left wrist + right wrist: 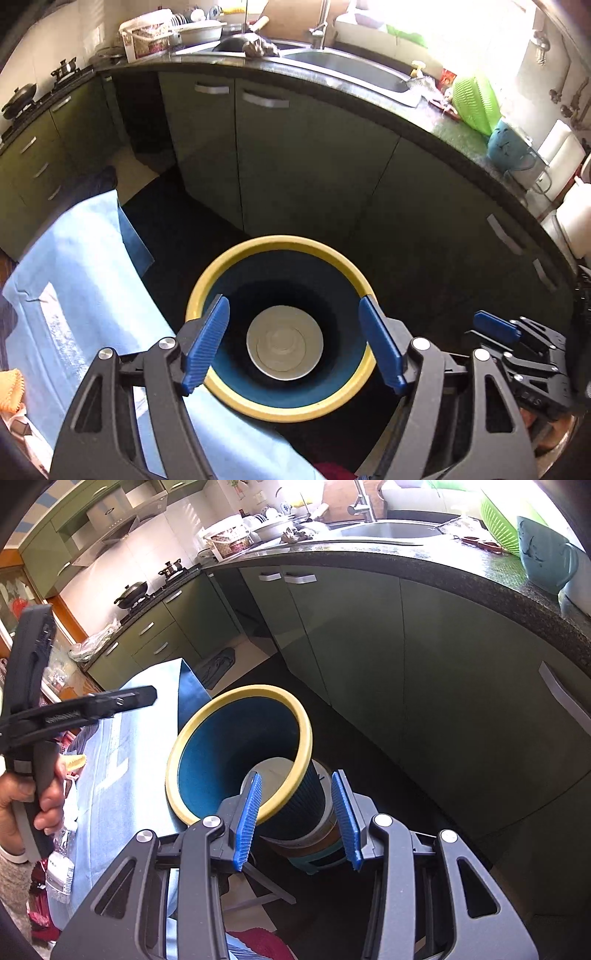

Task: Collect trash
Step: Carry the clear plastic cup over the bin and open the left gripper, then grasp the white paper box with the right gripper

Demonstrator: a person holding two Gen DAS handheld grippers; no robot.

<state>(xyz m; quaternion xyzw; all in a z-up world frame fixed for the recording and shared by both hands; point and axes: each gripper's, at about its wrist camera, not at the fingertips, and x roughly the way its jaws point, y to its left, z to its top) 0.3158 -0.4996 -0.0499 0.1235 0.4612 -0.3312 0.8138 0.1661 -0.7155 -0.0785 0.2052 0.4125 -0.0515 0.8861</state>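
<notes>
Here the left gripper (293,338) hangs over the mouth of a trash bin (236,400) with a yellow rim and a dark blue inside – its blue-padded fingers (207,343) stand apart, one on each side of the opening, with nothing between them and no pad touching the rim. Down the bin, at the bottom, lies a pale round disc (284,342); whether it is trash or the bin's own floor I cannot tell.

From the right wrist view, the bin (207,775) stands on the dark floor just beside a table under a light blue cloth (122,760), its ribbed outer wall and a brown band near the base in view. The right gripper (301,821) is near that lower wall – its jaws are parted and frame the bin's side, the pads clear of it, holding nothing. At the left of this view a hand (26,805) grips the handle of the other gripper above the table.

Behind the bin run green kitchen cabinets (369,646) under a dark speckled counter (498,572), with a steel sink (354,66) set in it. A plastic bottle (61,871) lies at the table's near edge
</notes>
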